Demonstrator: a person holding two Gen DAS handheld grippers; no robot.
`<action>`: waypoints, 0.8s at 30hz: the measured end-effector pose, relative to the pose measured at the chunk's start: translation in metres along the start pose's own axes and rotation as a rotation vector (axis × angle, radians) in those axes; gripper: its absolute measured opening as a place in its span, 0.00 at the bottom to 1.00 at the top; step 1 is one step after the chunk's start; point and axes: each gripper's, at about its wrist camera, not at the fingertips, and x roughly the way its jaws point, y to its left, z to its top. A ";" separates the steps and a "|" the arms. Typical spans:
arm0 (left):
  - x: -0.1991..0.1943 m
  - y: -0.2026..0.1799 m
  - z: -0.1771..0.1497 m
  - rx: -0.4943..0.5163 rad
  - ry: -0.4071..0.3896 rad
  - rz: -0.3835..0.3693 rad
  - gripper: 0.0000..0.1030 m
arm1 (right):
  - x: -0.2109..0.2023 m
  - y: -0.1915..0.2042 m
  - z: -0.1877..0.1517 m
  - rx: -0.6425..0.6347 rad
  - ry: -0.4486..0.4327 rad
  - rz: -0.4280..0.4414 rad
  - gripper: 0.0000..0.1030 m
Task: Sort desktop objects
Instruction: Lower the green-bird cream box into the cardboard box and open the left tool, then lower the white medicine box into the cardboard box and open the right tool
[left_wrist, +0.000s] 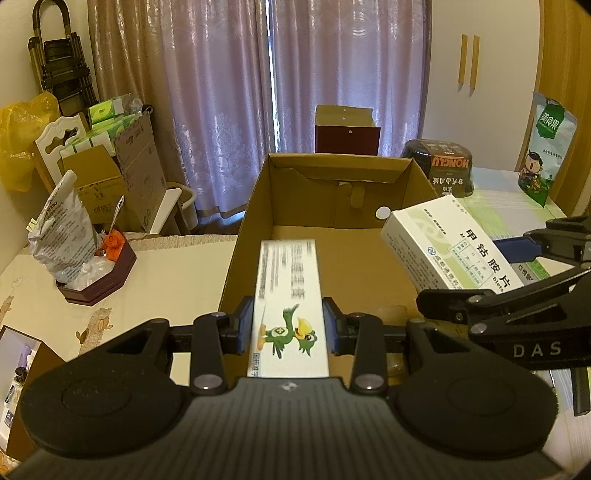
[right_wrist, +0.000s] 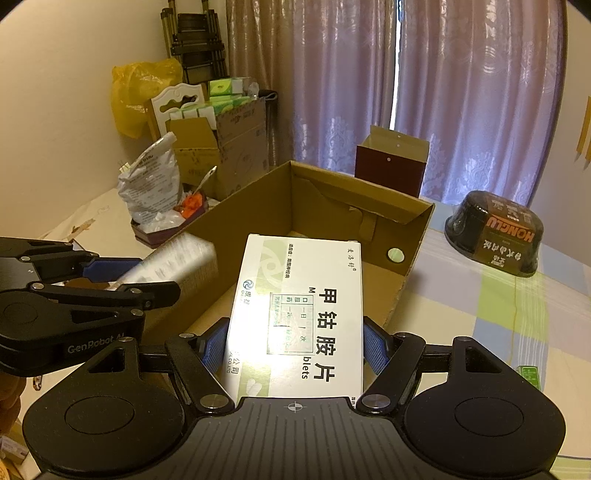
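Dim warm light, fisheye bending, blurred box (left_wrist: 288, 295).

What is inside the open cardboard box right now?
The cardboard box shows only bare floor and a folded inner flap. Both tongs hold medicine boxes above it: a duck-printed box and a white tablet box, which hide the near floor.
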 end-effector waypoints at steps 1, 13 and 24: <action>-0.001 0.001 0.000 -0.001 -0.003 0.002 0.34 | 0.000 0.000 0.000 0.000 0.000 0.000 0.70; -0.011 0.009 0.001 -0.010 -0.016 0.018 0.34 | -0.001 0.002 0.000 -0.005 -0.001 -0.002 0.70; -0.017 0.010 0.001 -0.011 -0.019 0.014 0.34 | -0.001 0.004 0.002 -0.013 -0.001 0.004 0.70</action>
